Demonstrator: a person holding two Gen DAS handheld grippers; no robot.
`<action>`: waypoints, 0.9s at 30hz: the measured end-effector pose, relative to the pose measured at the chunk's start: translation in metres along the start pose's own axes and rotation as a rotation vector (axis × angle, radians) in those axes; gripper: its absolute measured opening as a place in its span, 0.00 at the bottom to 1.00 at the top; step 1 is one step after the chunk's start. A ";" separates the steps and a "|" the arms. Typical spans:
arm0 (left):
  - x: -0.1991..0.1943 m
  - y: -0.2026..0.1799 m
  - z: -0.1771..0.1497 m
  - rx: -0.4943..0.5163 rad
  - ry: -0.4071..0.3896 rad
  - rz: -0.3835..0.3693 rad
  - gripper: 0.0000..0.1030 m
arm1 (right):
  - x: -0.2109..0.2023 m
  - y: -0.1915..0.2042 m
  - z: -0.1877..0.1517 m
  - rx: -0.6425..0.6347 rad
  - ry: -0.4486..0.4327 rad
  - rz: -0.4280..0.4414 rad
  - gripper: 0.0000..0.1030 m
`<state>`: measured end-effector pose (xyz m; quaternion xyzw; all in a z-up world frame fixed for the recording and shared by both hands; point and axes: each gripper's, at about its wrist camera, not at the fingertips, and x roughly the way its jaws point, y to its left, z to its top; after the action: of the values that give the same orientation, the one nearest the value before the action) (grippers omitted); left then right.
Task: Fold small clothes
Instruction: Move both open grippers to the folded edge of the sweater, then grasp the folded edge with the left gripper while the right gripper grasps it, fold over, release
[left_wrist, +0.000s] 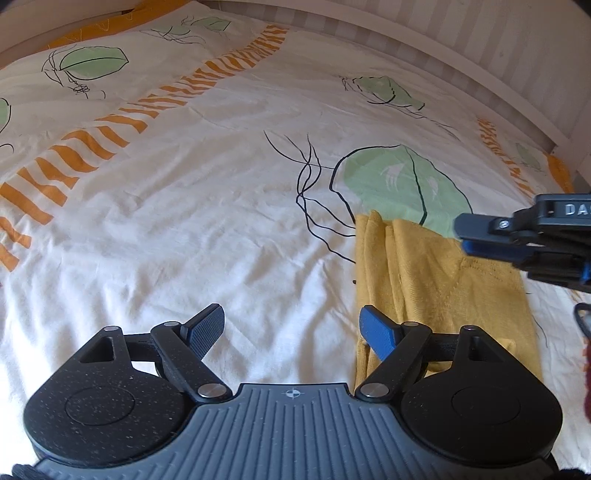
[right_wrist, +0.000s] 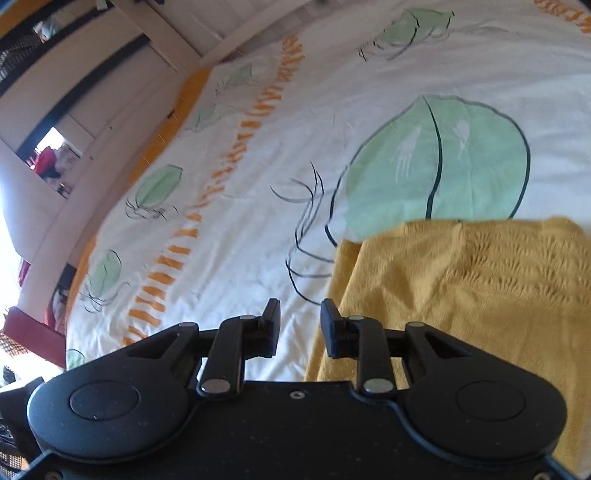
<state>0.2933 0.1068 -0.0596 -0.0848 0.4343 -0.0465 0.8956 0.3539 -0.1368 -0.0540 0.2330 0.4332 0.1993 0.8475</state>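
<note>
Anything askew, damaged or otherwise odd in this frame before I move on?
Nothing stands out. The yellow garment lies partly folded on the patterned bedspread, with soft lengthwise creases only. The left gripper and right gripper are both open, holding nothing.

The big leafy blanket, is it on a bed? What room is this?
Probably a bedroom. A leaf-printed duvet cover spreads wide like a made bed, a white bed frame runs along its edge, and a yellow knitted garment lies on it.
</note>
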 end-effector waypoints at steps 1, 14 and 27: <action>0.000 -0.001 0.000 0.003 0.000 -0.003 0.77 | -0.005 -0.001 0.002 -0.004 -0.012 -0.005 0.36; 0.004 -0.009 0.004 -0.053 0.053 -0.184 0.77 | -0.061 -0.006 -0.058 -0.303 -0.064 -0.096 0.66; 0.042 -0.040 0.034 -0.094 0.210 -0.351 0.77 | -0.020 0.020 -0.119 -0.587 -0.038 -0.180 0.27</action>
<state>0.3458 0.0647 -0.0637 -0.1956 0.5054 -0.1900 0.8187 0.2419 -0.1051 -0.0910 -0.0575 0.3602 0.2356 0.9008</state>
